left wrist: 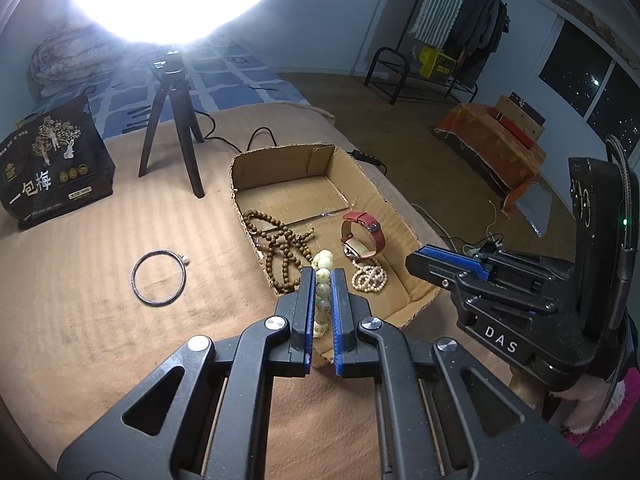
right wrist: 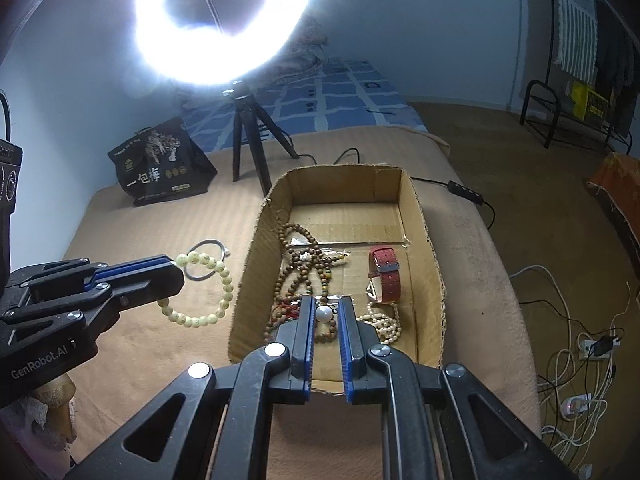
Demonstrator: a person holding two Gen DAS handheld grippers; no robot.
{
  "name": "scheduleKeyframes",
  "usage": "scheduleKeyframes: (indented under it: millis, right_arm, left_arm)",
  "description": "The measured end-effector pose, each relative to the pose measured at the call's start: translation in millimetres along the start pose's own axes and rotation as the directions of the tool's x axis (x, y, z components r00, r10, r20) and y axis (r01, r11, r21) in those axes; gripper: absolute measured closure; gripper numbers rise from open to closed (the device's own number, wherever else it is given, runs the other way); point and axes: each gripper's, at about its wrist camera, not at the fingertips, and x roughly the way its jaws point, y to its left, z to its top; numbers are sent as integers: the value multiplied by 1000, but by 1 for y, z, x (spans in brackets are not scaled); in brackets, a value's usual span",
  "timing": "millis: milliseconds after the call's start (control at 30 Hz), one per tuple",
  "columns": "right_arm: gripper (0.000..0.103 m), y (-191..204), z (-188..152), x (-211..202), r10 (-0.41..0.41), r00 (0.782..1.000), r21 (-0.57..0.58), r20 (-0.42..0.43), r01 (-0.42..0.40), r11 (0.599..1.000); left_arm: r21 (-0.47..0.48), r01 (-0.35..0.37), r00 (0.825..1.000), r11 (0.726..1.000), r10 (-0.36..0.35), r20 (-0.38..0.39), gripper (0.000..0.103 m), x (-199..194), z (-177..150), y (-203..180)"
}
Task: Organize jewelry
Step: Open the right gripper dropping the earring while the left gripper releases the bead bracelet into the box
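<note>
Watch [right wrist: 385, 276] in box [right wrist: 424, 216], bangle [left wrist: 159, 277] left of box, tripod [left wrist: 173, 120] behind

We see our right claw [right wrist: 325, 312] parted above the cardboard box [right wrist: 424, 216] holding wooden beads [right wrist: 304, 264], a red watch [right wrist: 386, 274] and pearls [right wrist: 384, 322], while our left claw [right wrist: 168, 276] grips a pale bead bracelet [right wrist: 224, 280].

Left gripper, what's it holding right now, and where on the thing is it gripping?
The left gripper is shut on the pale green bead bracelet, clamping one side of the loop; the rest hangs free.
</note>
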Motion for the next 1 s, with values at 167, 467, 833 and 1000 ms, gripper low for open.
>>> scheduleKeyframes:
  millis: [167, 467, 833, 1000]
  right_arm:
    - [94, -5, 1, 8, 0, 1000, 13, -16, 0, 1000]
    - [94, -15, 2, 21, 10, 999, 45, -42, -8, 999]
    - [72, -17, 1, 23, -13, 999, 53, -40, 16, 998]
    - [41, -18, 1, 20, -37, 999, 59, -20, 38, 998]
  left_arm:
    - [-6, -8, 1000, 1000, 8, -10, 98, 12, 3, 0]
    - [1, -12, 999, 1000, 12, -37, 98, 32, 2, -4]
    - [4, -29, 999, 1000, 29, -42, 97, 34, 3, -5]
    - [-2, -39, 999, 999, 39, -37, 90, 31, 3, -1]
